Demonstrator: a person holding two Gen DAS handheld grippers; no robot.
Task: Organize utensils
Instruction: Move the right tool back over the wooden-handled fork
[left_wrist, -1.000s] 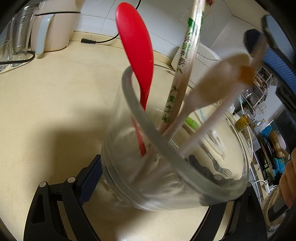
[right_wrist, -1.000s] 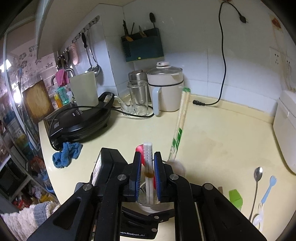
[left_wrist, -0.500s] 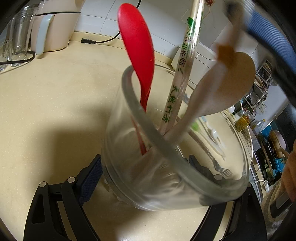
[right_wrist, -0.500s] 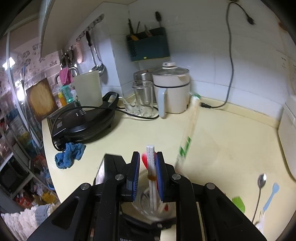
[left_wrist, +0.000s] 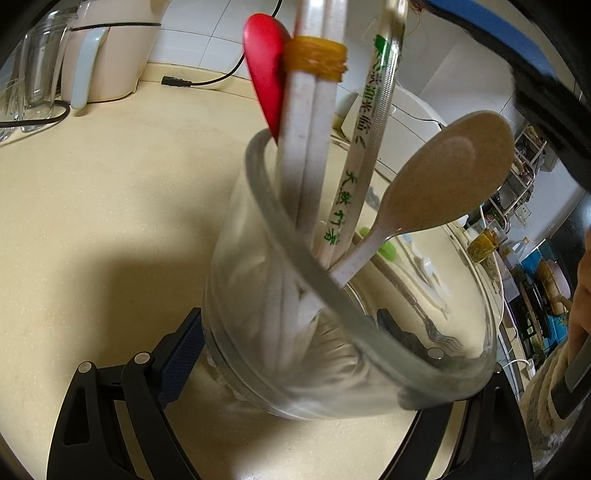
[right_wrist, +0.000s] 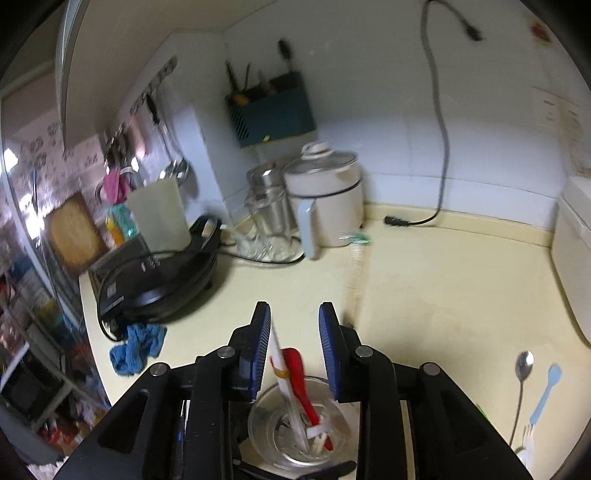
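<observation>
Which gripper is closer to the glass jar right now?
Left. The left gripper is clamped around the base of the glass jar. The right gripper hovers above the jar's mouth, its jaws just opened off the white chopsticks now standing inside.

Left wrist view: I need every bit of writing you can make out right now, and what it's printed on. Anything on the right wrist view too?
"天然竹筷": green characters running down the paper chopstick sleeve standing in the glass jar.
More green characters higher on the same sleeve: too distorted to read with confidence.
White markings on the black electric griddle, right wrist view: too blurred to read.
Nothing else legible in either view.
</observation>
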